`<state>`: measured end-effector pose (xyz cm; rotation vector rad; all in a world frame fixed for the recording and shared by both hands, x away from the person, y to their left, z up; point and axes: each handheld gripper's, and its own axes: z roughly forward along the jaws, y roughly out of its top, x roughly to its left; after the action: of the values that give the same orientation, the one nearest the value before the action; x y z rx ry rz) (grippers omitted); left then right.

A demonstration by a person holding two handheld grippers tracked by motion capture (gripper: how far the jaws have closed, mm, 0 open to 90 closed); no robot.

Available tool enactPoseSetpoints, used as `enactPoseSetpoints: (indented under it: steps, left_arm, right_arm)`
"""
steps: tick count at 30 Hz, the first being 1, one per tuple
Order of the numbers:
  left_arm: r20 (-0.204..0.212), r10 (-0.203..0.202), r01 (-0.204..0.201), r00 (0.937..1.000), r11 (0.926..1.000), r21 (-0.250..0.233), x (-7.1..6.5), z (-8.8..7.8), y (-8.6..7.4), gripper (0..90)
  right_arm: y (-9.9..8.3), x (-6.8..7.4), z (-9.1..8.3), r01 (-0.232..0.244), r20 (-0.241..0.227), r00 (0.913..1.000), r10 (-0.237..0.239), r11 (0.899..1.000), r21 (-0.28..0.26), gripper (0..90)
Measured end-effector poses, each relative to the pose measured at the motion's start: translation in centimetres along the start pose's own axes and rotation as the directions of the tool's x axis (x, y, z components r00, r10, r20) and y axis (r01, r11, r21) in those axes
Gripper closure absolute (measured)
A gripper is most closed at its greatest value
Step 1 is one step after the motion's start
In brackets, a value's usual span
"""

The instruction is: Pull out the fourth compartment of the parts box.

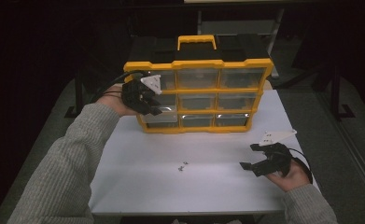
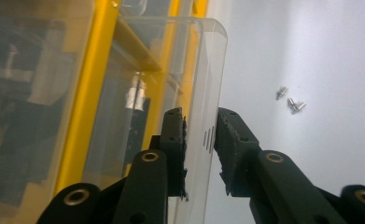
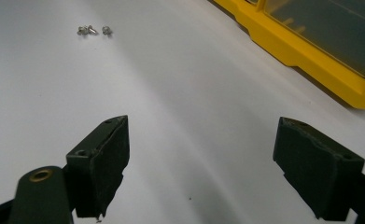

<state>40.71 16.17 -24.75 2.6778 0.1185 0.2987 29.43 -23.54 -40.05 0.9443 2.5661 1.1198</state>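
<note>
My left gripper (image 2: 201, 135) pinching the clear drawer front (image 2: 208, 70) at the organizer's (image 1: 199, 63) lower-left corner, right gripper (image 3: 201, 163) spread wide over the desk (image 1: 171, 186), screws (image 1: 183, 165) mid-desk.

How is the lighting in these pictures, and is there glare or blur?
High view: dim, room black, white table lit, glare streaks on organizer drawers. Left gripper view: bright, clear drawer front reflective, cabinet interior blurred. Right gripper view: even light, soft sheen on table, screws slightly soft.

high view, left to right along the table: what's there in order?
left gripper at a clear drawer front of the yellow organizer → small screws on the white table → right gripper
</note>
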Motion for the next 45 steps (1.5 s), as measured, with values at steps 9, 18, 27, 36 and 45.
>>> enactPoseSetpoints:
  steps: [9, 18, 27, 36, 45]
  left_arm:
    - [0.047, 0.026, -0.026, 0.9985, 0.9996, 0.005, -0.4, -0.3, 0.0, 75.4]
    - [0.062, 0.044, -0.044, 0.9971, 0.999, -0.004, -1.2, -0.7, -0.1, 76.0]
    - [0.072, 0.052, -0.051, 0.9961, 0.9985, -0.019, -2.1, -1.0, -0.3, 76.3]
    - [0.081, 0.049, -0.047, 0.9955, 0.9986, -0.026, -2.4, -1.0, -0.4, 76.3]
    - [0.084, 0.045, -0.042, 0.9955, 0.9985, -0.034, -2.8, -1.0, -0.9, 76.0]
  right_arm:
    - [0.0, 0.1, -0.1, 0.0, 0.004, 1.0, 0.0, 1.0, -0.004, 17.7]
    - [0.0, 0.1, -0.1, 0.008, 0.006, 0.9999, -0.008, 1.0, -0.008, 17.7]
    - [0.1, 0.2, -0.1, 0.002, 0.006, 1.0, -0.002, 1.0, -0.008, 17.7]
    - [0.1, 0.3, -0.2, -0.001, 0.004, 1.0, 0.001, 1.0, -0.009, 17.8]
    - [0.2, 0.3, -0.2, 0.005, 0.007, 1.0, -0.005, 1.0, -0.007, 17.7]
